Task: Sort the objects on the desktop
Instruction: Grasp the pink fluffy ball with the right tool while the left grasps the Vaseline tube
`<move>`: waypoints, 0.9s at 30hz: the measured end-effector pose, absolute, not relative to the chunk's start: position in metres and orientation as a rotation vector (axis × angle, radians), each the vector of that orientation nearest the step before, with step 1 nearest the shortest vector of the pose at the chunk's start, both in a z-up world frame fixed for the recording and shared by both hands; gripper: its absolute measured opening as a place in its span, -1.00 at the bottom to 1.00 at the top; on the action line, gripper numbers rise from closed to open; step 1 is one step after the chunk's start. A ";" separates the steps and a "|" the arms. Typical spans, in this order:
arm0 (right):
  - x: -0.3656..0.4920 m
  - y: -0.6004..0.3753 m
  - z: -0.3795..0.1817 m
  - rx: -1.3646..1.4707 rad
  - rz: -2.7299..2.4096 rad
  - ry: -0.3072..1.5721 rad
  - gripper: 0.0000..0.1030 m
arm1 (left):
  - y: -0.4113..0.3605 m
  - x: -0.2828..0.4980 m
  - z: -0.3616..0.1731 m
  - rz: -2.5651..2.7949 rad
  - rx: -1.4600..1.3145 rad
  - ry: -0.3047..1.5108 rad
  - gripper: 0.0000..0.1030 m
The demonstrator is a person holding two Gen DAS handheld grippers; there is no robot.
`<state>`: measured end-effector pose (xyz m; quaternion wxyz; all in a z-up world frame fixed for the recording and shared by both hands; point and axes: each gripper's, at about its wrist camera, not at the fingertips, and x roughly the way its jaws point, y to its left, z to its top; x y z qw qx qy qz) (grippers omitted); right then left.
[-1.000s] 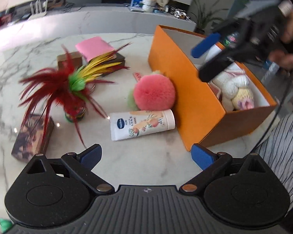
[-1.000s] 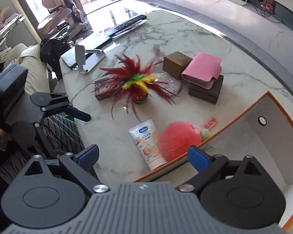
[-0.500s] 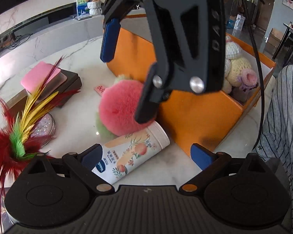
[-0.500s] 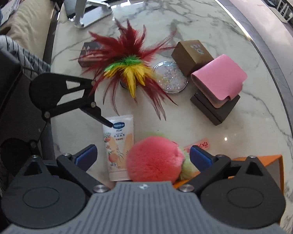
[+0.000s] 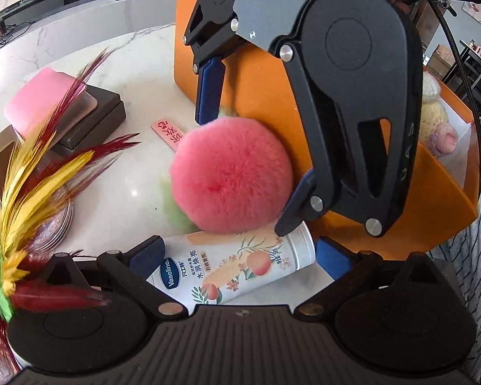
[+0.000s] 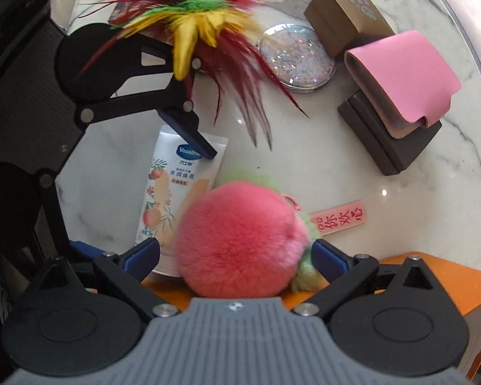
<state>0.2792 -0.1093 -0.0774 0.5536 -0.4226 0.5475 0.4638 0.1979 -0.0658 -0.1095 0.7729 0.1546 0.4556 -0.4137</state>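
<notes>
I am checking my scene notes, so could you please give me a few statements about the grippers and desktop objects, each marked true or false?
1. The right gripper is open around the pink plush peach. True.
2. The left gripper straddles the Vaseline tube. True.
3. The pink wallet lies inside the orange box. False: it rests on a dark box.
4. The Vaseline tube stands upright. False: it lies flat.

A fluffy pink pompom (image 5: 229, 173) with green fuzz lies against the orange box (image 5: 266, 96). Touching its other side, a white Vaseline tube (image 5: 237, 264) lies flat on the marble.
</notes>
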 end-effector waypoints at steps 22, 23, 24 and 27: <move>0.288 -0.119 -0.085 -1.059 1.137 1.301 0.58 | -0.066 0.195 -0.111 -1.021 0.397 0.974 1.00; 0.289 -0.119 -0.085 -1.056 1.141 1.305 0.45 | -0.065 0.194 -0.111 -1.021 0.401 0.971 1.00; 0.290 -0.120 -0.085 -1.052 1.143 1.303 0.29 | -0.064 0.193 -0.110 -1.019 0.398 0.968 1.00; 0.290 -0.122 -0.085 -1.044 1.142 1.290 0.00 | -0.060 0.191 -0.109 -1.021 0.382 0.959 1.00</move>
